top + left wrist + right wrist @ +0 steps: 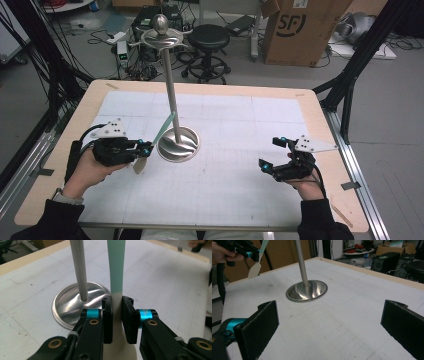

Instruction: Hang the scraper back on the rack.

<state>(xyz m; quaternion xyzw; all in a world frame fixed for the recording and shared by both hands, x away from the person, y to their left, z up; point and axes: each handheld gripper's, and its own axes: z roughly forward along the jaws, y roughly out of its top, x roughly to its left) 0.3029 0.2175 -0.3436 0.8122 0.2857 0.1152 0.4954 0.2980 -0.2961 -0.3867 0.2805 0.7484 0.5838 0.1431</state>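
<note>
Gripped near its cream end by the nearly closed left gripper (117, 312), a two-tone spatula (116, 270) is held beside the metal stand (178, 143); the right gripper (329, 325) is spread wide, nothing held.

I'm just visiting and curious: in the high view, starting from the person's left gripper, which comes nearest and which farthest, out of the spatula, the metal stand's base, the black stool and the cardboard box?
From the left gripper:
1. Spatula, clamped between its jaws.
2. Stand base, just to its right on the table.
3. Black stool, on the floor beyond the table's far edge.
4. Cardboard box, far right on the floor.
</note>
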